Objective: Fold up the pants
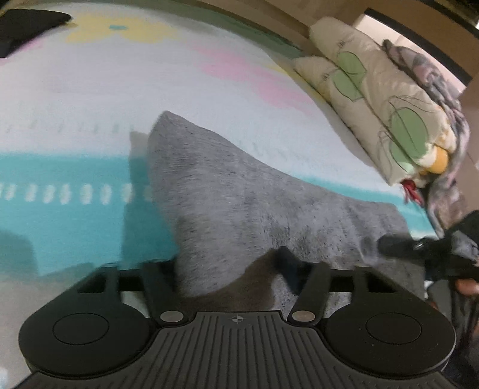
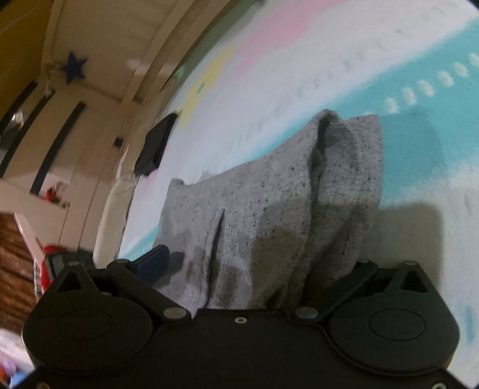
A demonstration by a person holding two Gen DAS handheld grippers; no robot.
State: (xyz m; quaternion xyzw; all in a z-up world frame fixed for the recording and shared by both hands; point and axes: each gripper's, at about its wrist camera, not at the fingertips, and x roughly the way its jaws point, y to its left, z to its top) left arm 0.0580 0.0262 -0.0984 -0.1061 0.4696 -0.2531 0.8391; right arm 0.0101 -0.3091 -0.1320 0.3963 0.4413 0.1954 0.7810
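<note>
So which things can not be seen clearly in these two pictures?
- Left gripper fingertips: left wrist view, buried under the grey pants.
- Right gripper right finger: right wrist view, covered by the pants' fold.
- Dark garment: cut off by the picture's edge, blurred.

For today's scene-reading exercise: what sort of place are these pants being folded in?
Most likely a bedroom. The grey pants lie on a pastel patterned bedsheet, with a folded leaf-print quilt stacked along the far edge.
</note>
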